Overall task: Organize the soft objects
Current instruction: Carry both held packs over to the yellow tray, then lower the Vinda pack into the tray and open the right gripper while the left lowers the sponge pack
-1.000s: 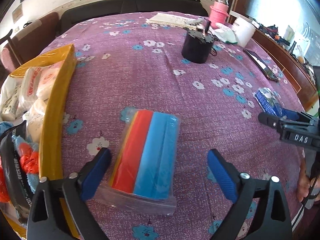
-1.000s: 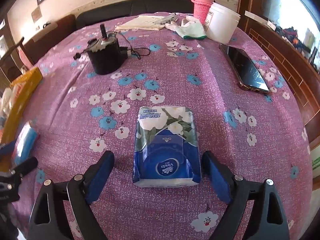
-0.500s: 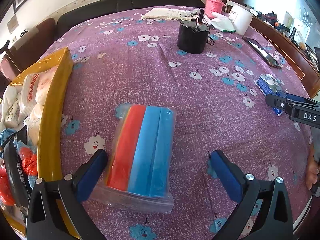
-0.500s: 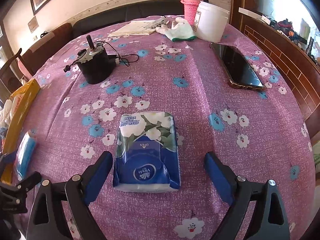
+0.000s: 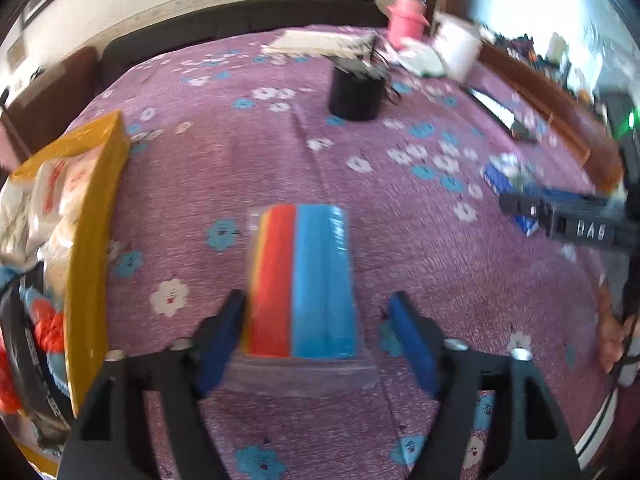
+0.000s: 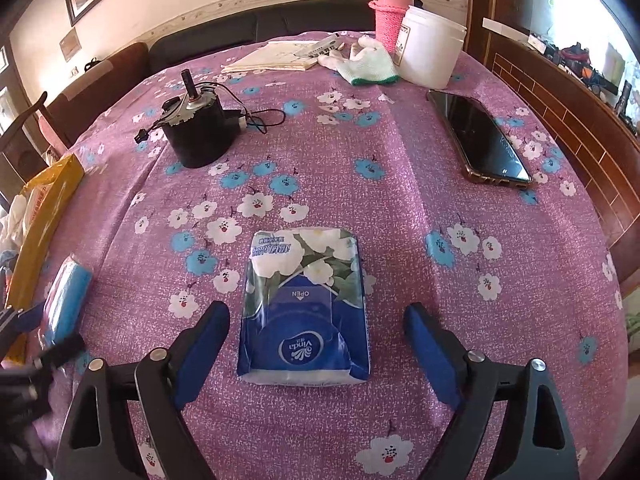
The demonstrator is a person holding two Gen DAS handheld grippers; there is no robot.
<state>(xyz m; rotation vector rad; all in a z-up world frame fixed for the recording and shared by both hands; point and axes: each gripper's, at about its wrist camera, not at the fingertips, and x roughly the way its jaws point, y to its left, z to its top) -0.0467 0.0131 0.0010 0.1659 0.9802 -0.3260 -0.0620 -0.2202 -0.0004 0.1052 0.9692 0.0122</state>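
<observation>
A round tabletop (image 6: 400, 200) under a purple cloth printed with white and blue flowers fills both views, with a dark sofa and a pale wall behind its far edge.

The left gripper (image 5: 320, 332) stands partly open around the near end of one clear-wrapped pack of cloths (image 5: 304, 280) striped yellow, red and blue; its left pad (image 5: 224, 332) looks to be touching the pack's red side, while the right pad (image 5: 412, 340) stands just clear of the blue side. The view is motion-blurred, so real contact cannot be confirmed. The pack lies flat toward the near left edge of the tabletop.

The right gripper (image 6: 316, 344) is spread wide, one blue pad on each side of a single blue tissue pack (image 6: 304, 308) with white flowers, touching neither side. That pack lies flat near the near edge, centred.

At the left edge sits one yellow box (image 5: 92, 216), open, holding several white wrapped packets (image 5: 52, 196); beside it something orange and blue shows, too cut off to name.

Further out: one black motor (image 6: 196, 128) with a shaft and trailing wires left of centre, one phone (image 6: 480, 140) toward the right edge, and at the far edge one white tub (image 6: 432, 52), one pink flask (image 6: 392, 12), a pair of white gloves (image 6: 368, 64) and a sheaf of papers (image 6: 276, 56).
</observation>
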